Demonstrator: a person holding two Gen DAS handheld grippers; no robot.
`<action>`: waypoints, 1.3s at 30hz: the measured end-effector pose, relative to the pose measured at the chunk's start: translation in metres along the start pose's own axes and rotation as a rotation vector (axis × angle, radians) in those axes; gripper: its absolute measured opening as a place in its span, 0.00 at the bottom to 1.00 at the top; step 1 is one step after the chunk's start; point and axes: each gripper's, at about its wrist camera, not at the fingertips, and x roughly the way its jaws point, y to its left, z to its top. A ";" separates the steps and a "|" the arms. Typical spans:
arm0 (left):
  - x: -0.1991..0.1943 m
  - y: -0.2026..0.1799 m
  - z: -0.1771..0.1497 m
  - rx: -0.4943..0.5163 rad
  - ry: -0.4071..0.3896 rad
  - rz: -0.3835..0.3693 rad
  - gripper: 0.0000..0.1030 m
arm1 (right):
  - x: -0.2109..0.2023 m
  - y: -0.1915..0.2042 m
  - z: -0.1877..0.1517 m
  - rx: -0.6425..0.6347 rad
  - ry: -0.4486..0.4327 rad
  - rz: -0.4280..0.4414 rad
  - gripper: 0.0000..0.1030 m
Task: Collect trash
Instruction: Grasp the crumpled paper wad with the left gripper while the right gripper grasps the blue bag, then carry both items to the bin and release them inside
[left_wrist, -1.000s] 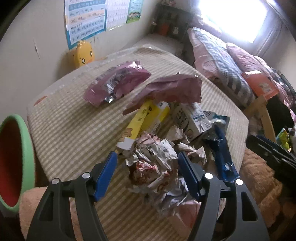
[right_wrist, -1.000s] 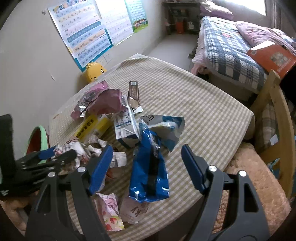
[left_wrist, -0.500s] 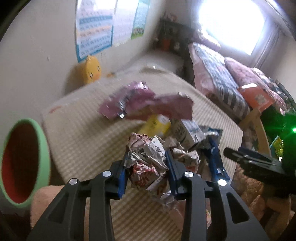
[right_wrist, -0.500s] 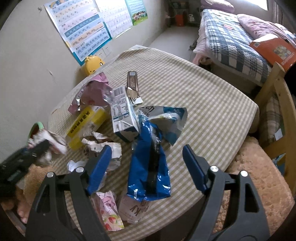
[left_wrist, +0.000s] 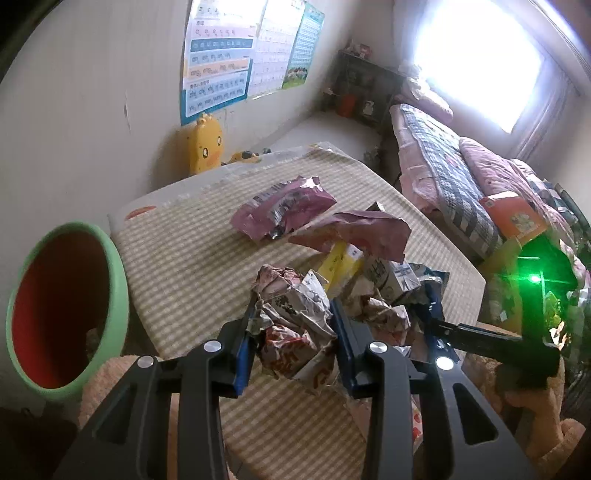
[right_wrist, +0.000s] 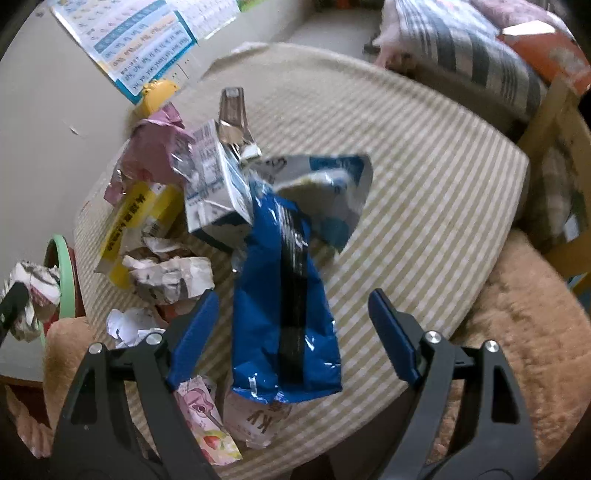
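Note:
My left gripper (left_wrist: 293, 326) is shut on a crumpled printed paper wad (left_wrist: 291, 314), held just above the striped table (left_wrist: 184, 258). In the right wrist view that wad (right_wrist: 33, 291) hangs at the far left, beside the green bin. My right gripper (right_wrist: 291, 302) points down over a blue snack bag (right_wrist: 284, 295). Its jaws are opening and straddle the bag without touching it. Beyond the bag lie a milk carton (right_wrist: 214, 181), a yellow box (right_wrist: 136, 218), more crumpled paper (right_wrist: 170, 277) and purple wrappers (left_wrist: 284, 214).
A green bin with a red inside (left_wrist: 66, 306) stands left of the table, below its edge. A pink wrapper (right_wrist: 207, 424) lies at the near table edge. A bed (left_wrist: 443, 166) and a wooden chair (right_wrist: 554, 147) stand to the right, and brown plush (right_wrist: 517, 314) below.
My left gripper closed on the crumpled wad and lifted it off the table. My right gripper sank closer to the blue bag and its jaws widened.

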 end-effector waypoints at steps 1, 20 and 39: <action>0.000 0.000 -0.001 0.003 0.000 -0.002 0.34 | 0.002 -0.001 0.000 0.010 0.005 0.004 0.79; 0.001 0.001 -0.001 -0.003 0.008 0.003 0.34 | -0.013 0.000 0.000 0.014 -0.066 0.087 0.38; -0.025 0.007 0.006 0.036 -0.105 0.068 0.34 | -0.097 0.055 -0.002 -0.129 -0.306 0.154 0.37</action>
